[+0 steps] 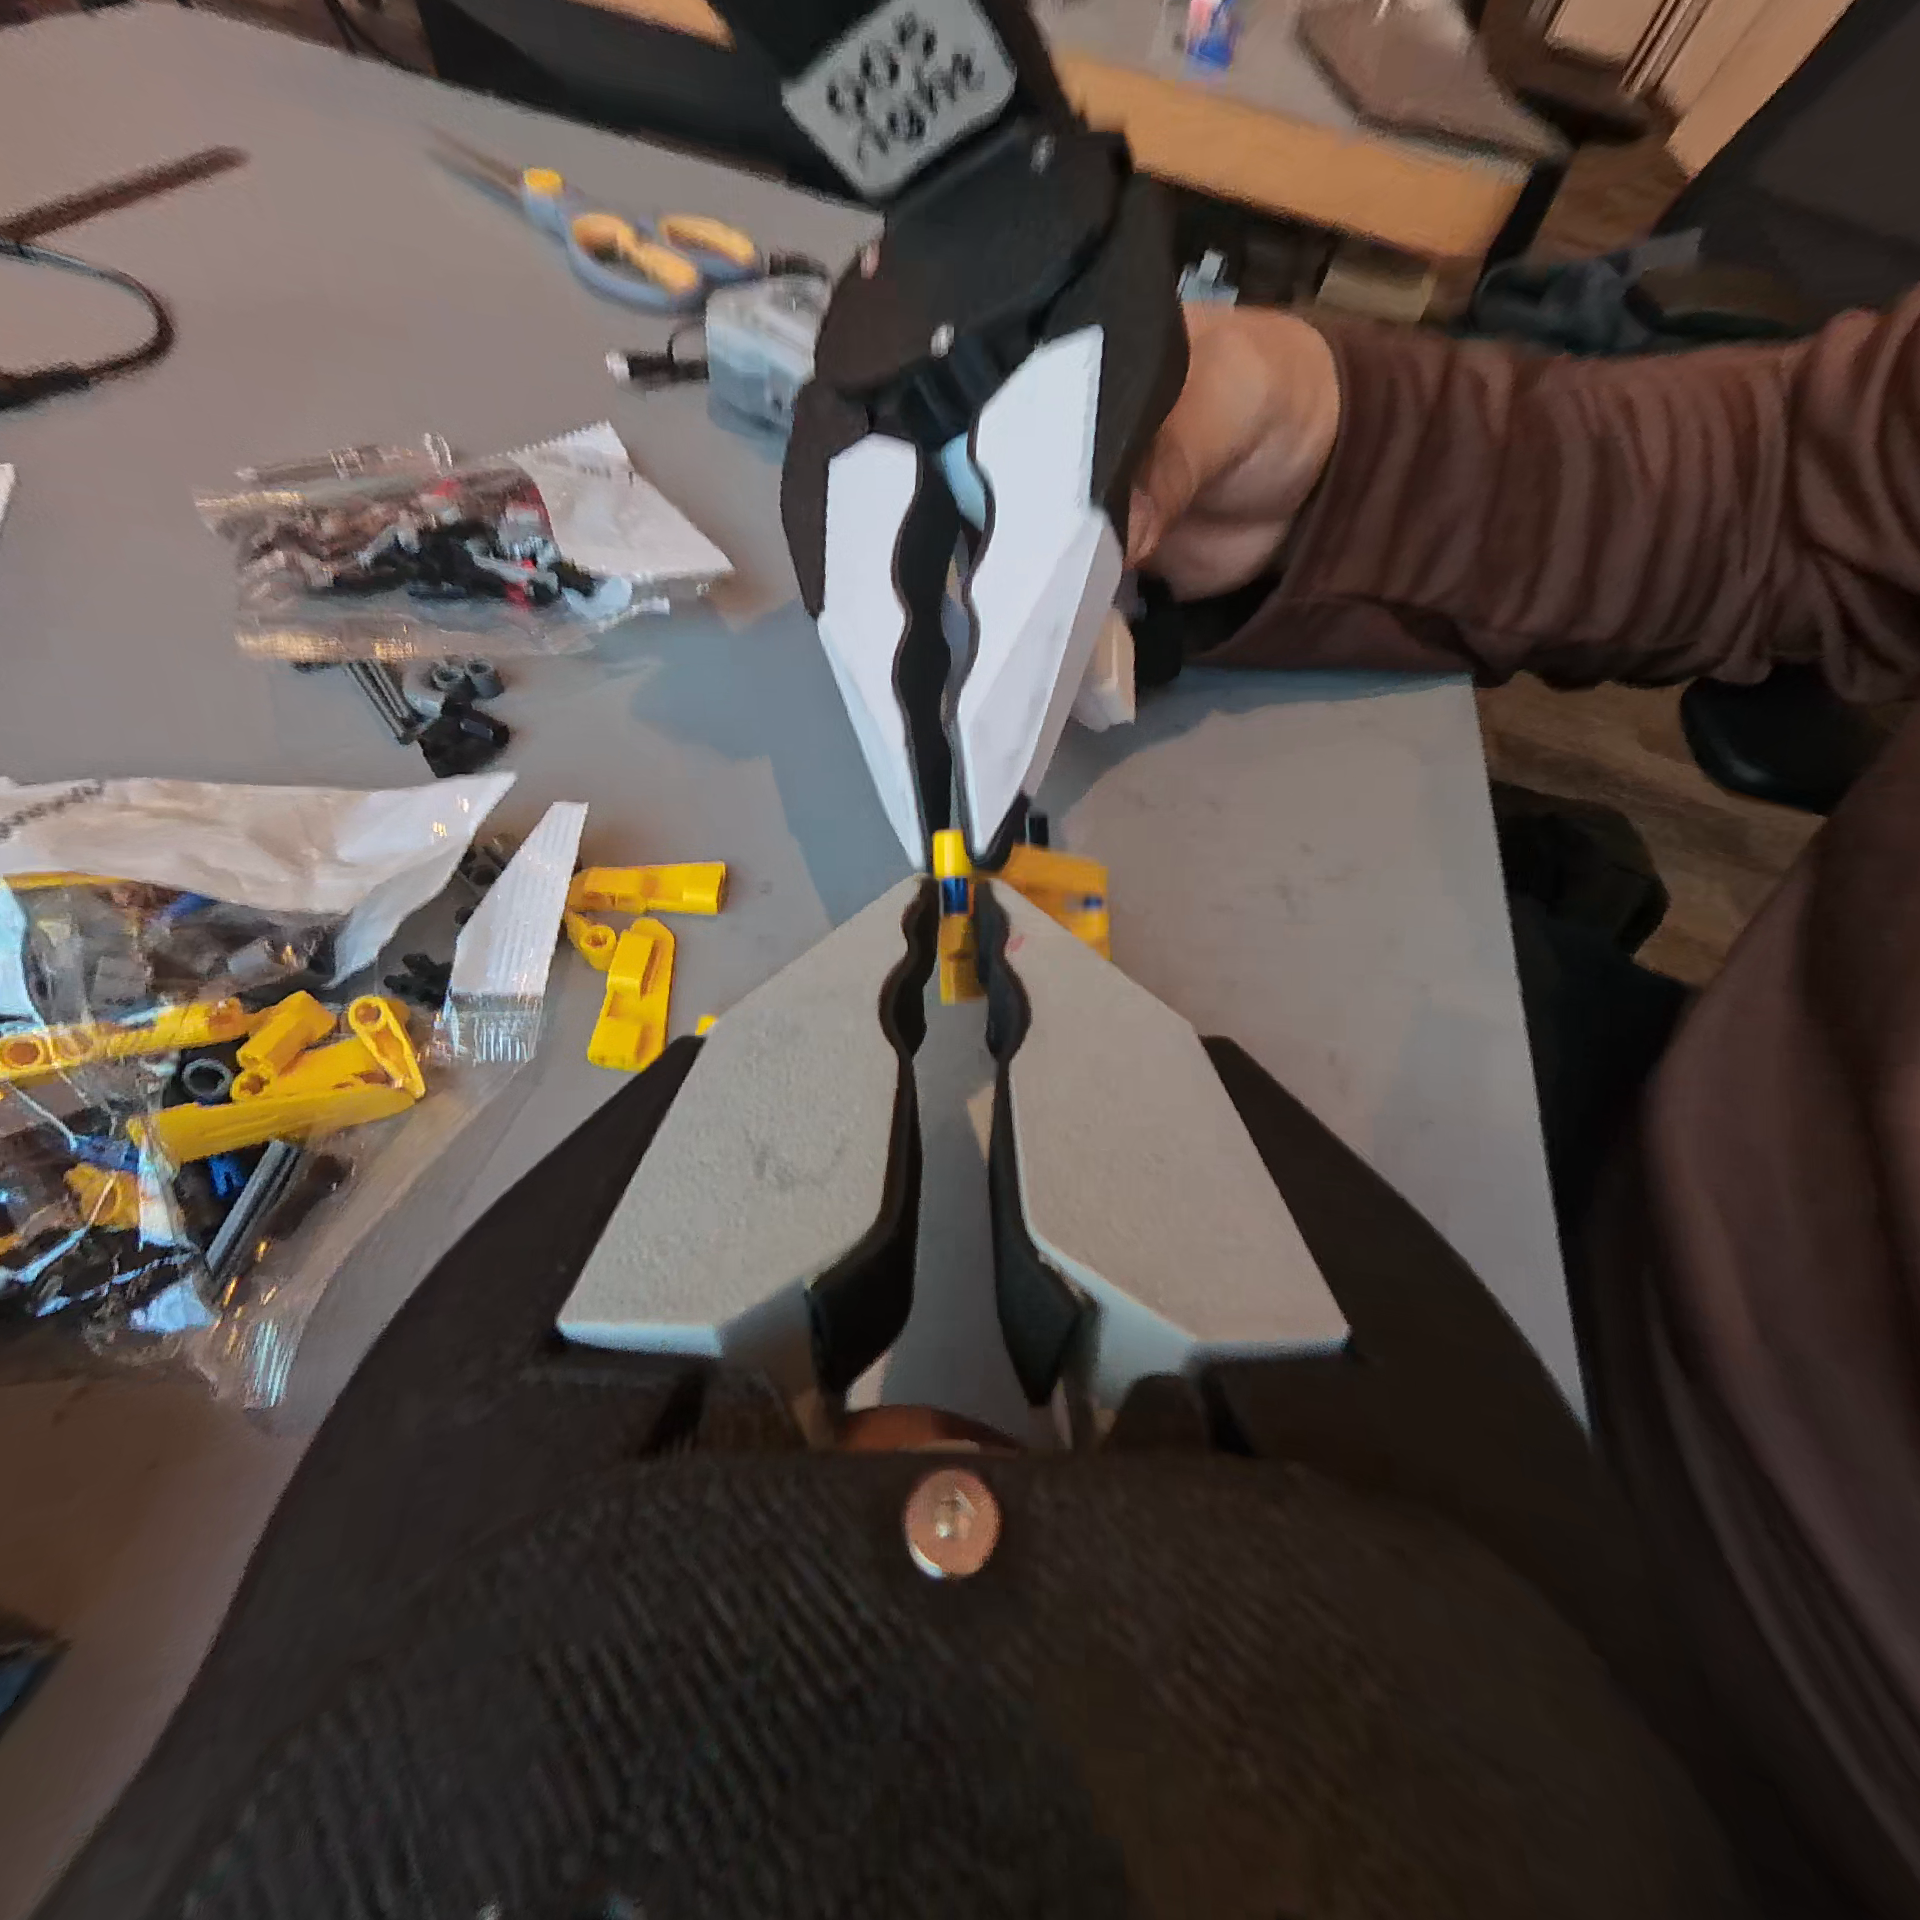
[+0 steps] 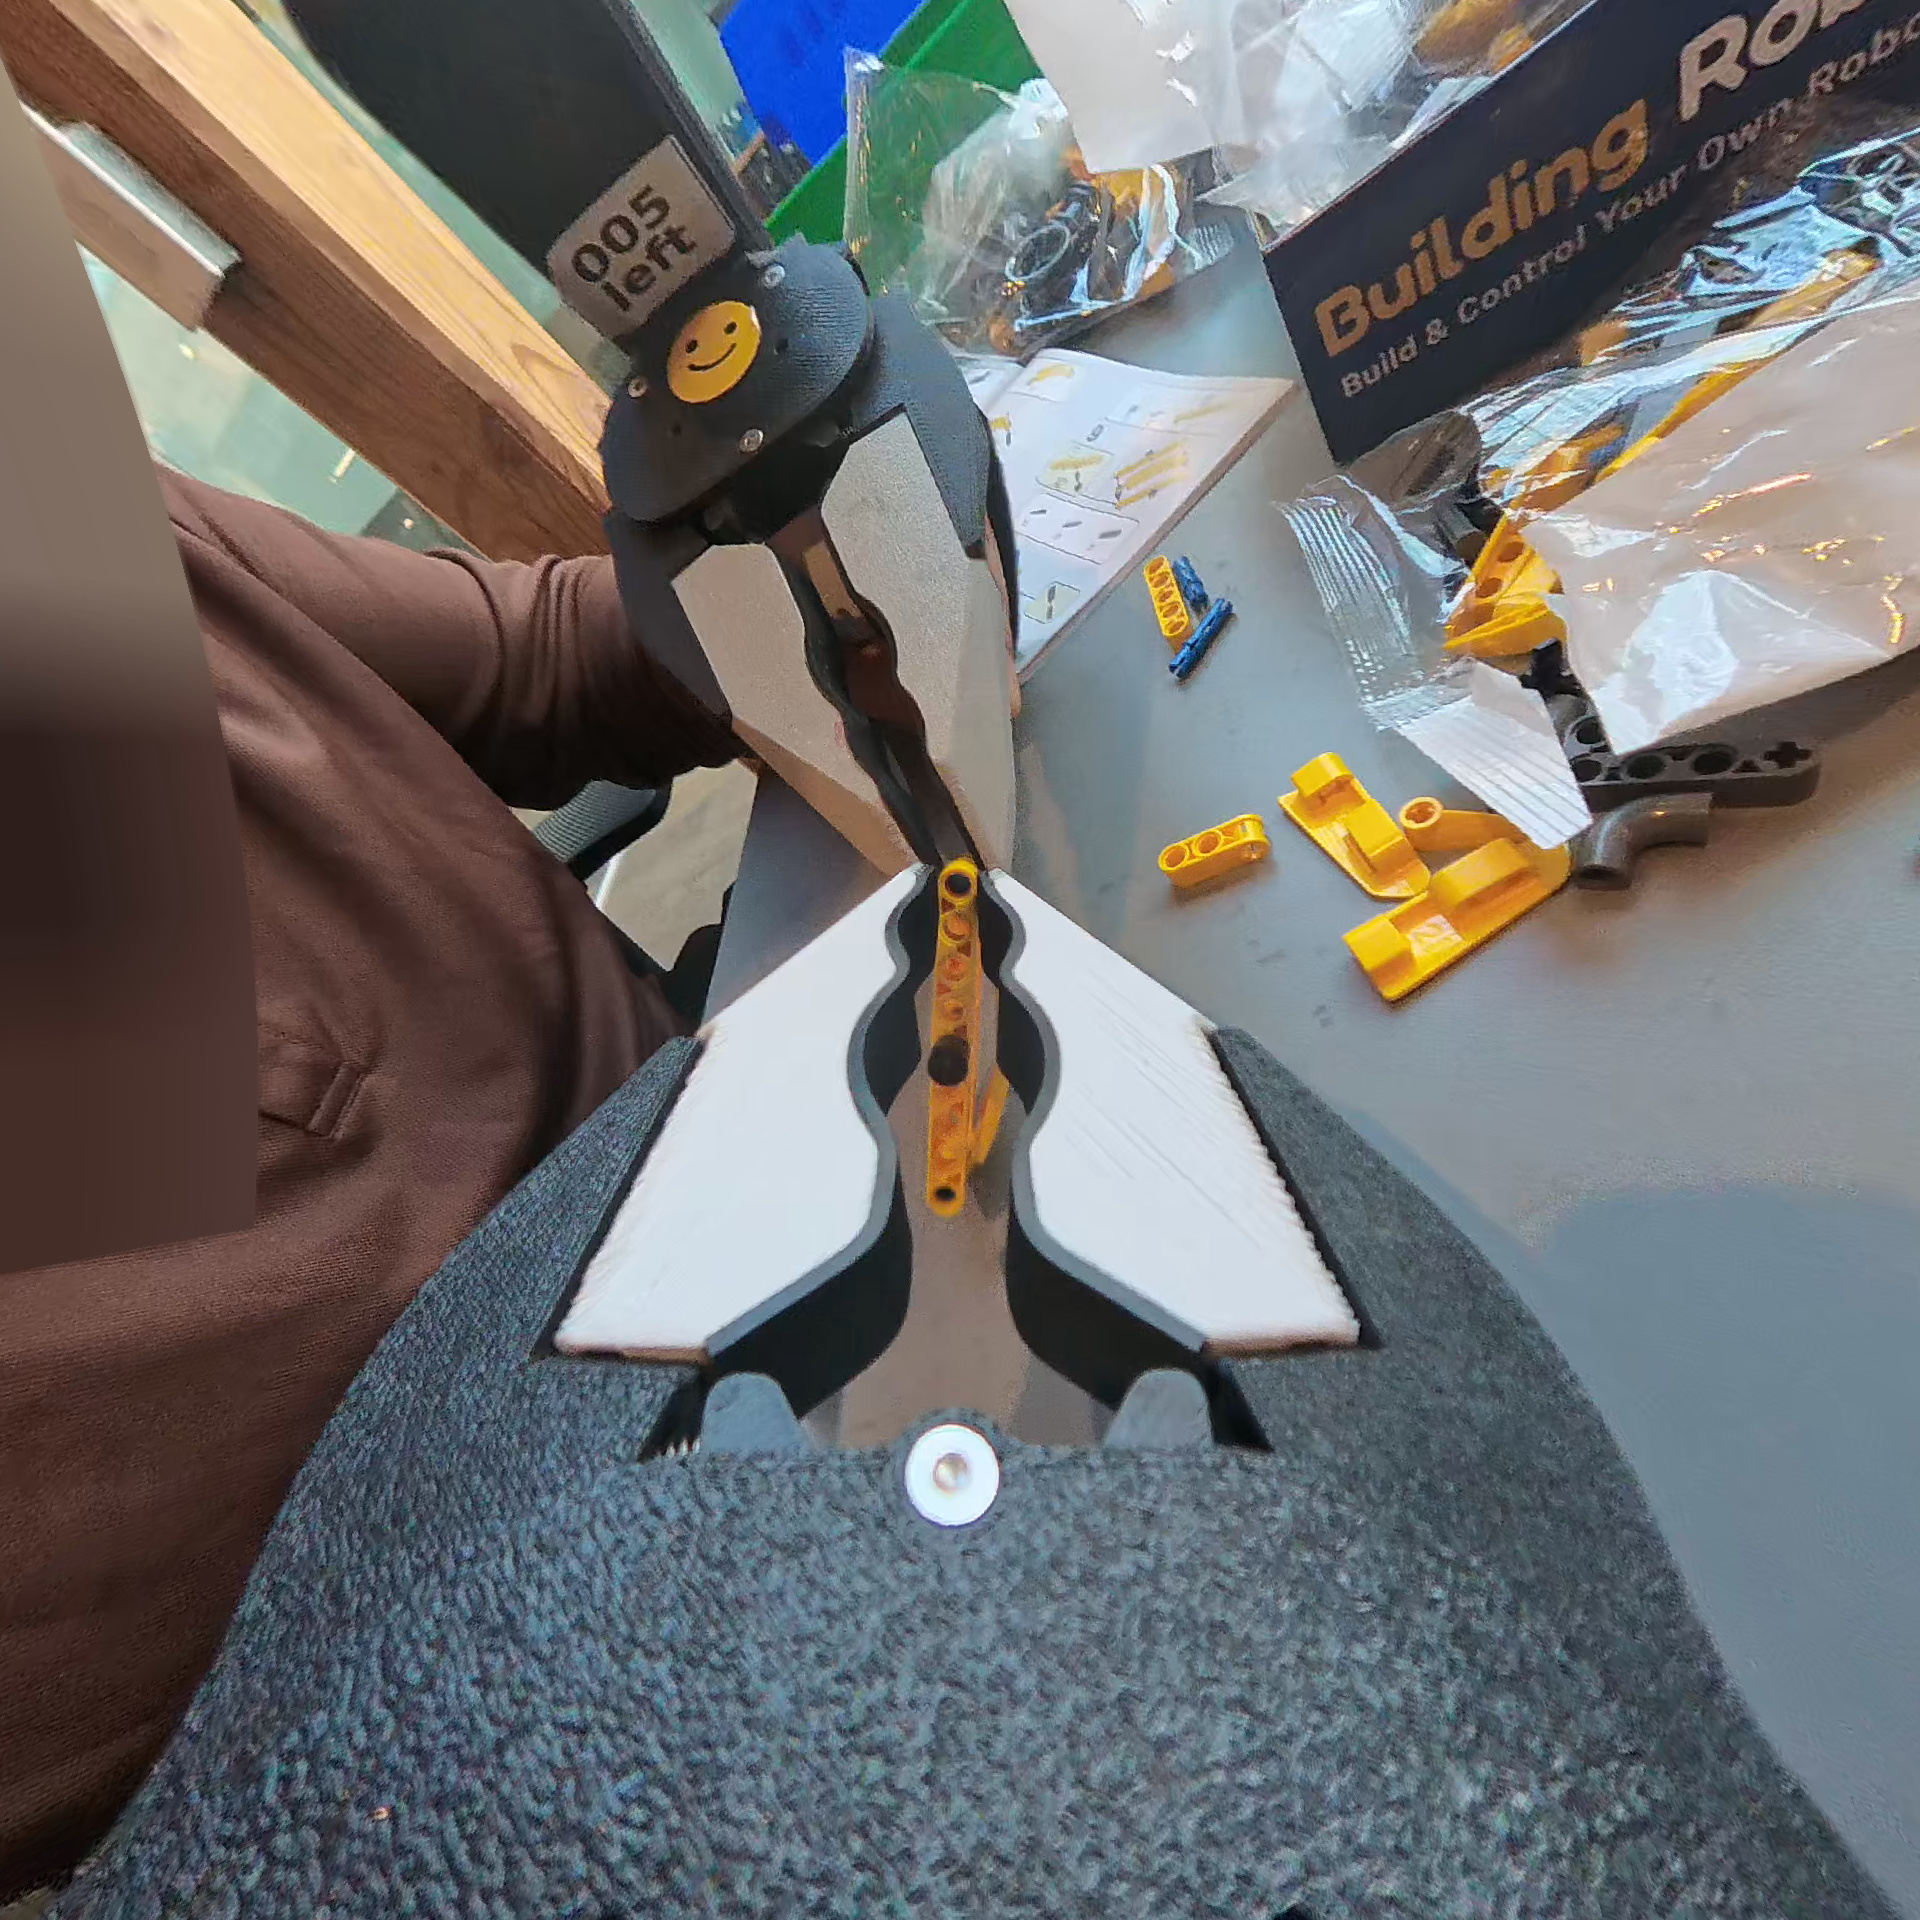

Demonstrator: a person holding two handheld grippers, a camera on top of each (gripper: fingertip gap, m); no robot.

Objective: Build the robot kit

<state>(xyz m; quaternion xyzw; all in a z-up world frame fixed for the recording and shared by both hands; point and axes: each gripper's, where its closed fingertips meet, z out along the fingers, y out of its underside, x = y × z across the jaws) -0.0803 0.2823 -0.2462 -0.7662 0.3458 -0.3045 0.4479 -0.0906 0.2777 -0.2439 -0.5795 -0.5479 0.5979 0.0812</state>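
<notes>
The left tongs (image 1: pixel 951 902), at the picture's centre, are clenching a small yellow-and-blue piece (image 1: pixel 956 935), while the right tongs (image 2: pixel 956 878) are gripping a yellow holed beam (image 2: pixel 948 1039) that is lying back between their fingers. The two pairs of tips are meeting nose to nose above the near edge of the grey counter (image 1: pixel 1299 935). Loose yellow parts (image 2: pixel 1434 894) are lying at right in the right wrist view, and opened plastic bags (image 1: pixel 156 1039) are sitting at lower left in the left wrist view.

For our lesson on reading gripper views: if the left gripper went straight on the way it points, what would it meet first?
The left gripper would meet the right gripper first: their tips nearly touch around the small yellow piece. Whether they touch is unclear.
</notes>
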